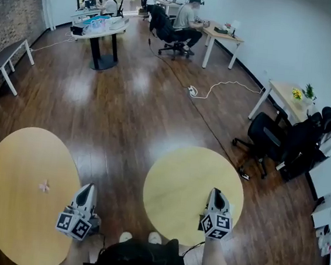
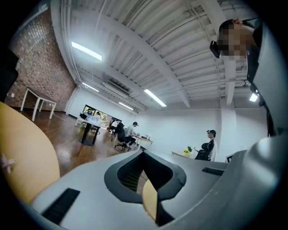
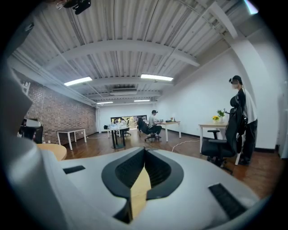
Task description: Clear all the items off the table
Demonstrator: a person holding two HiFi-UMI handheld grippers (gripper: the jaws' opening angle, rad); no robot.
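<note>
Small pale scrap sits lower left on round yellow table — probably light and soft, best pinched centrally — left gripper and right gripper closed, empty.

Matt pale wooden tables, glossy dark wood floor, rough brick wall

The head view looks steeply down from above the person onto two round tables close below, the left surface and the right surface. The floor runs off to far desks at the top. The left gripper view rides on the left gripper, low beside the left surface, and tilts slightly upward, so the ceiling fills most of it. The right gripper view rides on the right gripper and faces nearly level. All three views share the seated person and the desk with yellow flowers.
</note>
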